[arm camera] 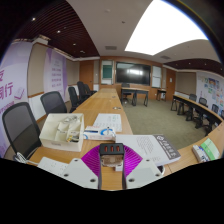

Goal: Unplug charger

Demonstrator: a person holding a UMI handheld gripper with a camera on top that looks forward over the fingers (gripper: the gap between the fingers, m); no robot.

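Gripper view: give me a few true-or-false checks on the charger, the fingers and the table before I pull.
1. A small dark charger sits between the two fingers. True.
2. The gripper stands over a bare floor. False: it stands over a long wooden table.
3. A white box lies on the table, left of the charger. True.
4. The chairs along the table's left side are red. False: they are black.
5. A dark screen hangs on the far wall. True.
6. The papers lie left of the charger. False: they lie to its right.
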